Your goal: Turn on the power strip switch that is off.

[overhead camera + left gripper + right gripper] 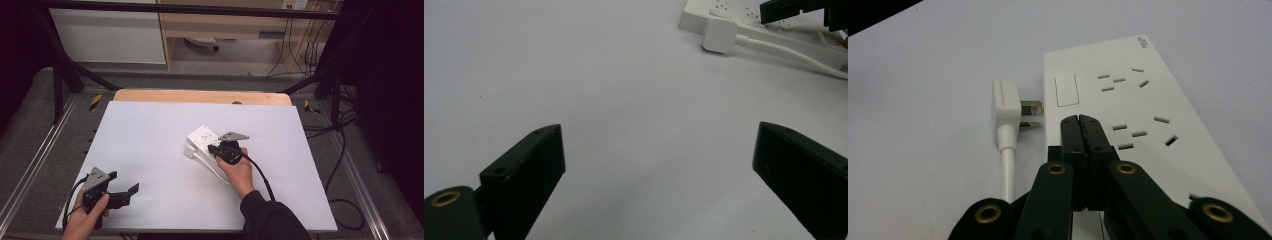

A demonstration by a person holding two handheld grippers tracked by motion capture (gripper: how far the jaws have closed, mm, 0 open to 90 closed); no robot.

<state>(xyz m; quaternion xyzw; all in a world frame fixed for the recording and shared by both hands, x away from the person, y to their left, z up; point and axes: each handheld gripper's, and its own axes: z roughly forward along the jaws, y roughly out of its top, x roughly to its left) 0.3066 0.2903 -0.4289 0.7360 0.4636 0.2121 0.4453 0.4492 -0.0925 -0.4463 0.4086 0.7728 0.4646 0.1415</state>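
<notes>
Power strip [1148,115] flat, long axis diagonal, plug [1007,107] prongs facing it

Right gripper [216,149] is sitting near the table's middle, jaws pressed fully together with nothing between them, pointing to the far left; the right hand [239,172] is gripping it from behind. Left gripper [125,184] is resting at the near left, jaws spread wide and empty, pointing right, held by the left hand [86,219].

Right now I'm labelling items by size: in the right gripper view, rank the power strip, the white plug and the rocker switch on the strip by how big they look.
1. power strip, clearly largest.
2. white plug, lying beside the strip, prongs toward it.
3. rocker switch, slightly smaller than the plug; a close call.
</notes>
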